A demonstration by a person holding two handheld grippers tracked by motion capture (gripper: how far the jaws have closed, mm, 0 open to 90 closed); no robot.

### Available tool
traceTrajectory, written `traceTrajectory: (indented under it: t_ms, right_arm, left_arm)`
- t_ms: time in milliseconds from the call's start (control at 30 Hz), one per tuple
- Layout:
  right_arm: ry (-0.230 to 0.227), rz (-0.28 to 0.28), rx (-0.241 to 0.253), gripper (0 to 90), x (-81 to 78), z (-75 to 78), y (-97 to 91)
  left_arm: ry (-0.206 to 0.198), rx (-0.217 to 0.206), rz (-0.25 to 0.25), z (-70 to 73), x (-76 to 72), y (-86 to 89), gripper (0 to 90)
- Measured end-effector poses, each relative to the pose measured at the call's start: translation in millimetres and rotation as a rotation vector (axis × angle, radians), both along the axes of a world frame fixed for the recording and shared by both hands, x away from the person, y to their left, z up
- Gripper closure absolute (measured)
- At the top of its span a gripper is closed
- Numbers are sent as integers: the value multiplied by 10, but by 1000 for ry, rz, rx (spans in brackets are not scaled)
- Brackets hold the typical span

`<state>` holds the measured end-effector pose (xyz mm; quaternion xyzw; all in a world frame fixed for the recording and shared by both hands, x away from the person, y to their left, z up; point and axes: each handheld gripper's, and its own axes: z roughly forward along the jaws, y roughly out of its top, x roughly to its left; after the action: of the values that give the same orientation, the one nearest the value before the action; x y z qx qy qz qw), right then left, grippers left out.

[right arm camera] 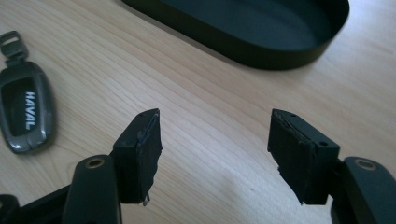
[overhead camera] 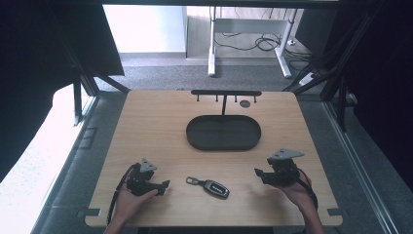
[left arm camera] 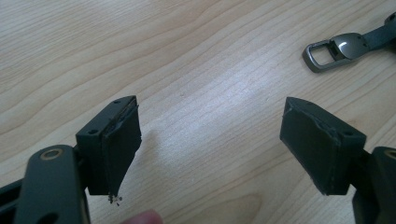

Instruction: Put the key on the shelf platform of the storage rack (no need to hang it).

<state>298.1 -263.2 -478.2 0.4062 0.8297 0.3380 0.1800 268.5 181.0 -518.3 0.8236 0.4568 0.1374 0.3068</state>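
A dark car key fob with a metal loop lies flat on the wooden table near its front edge. Left of it my left gripper is held low in a hand, open, with bare wood between its jaws; the fob's metal loop lies ahead to the right. My right gripper is held to the fob's right, open and holding nothing. In the right gripper view the fob lies at the far left, apart from the jaws.
A black oval tray, with nothing in it, sits mid-table, and its near wall lies ahead of the right gripper. Behind it stands a black rack with small hooks. Dark frame posts flank the table.
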Motion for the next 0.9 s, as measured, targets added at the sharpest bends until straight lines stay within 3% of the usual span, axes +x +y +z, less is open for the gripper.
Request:
traceTrajectory:
  t_ms: [133, 433, 900]
  right_arm:
    - [-12, 40, -34, 362, 2, 133, 131]
    - [42, 144, -37, 404, 84, 377, 414]
    - [108, 270, -99, 437, 90, 369, 875]
  left_arm:
    - [-3, -2, -1, 9, 1, -7, 206]
    - [-3, -6, 2, 9, 5, 2, 206]
    - [-5, -7, 4, 18, 4, 18, 206]
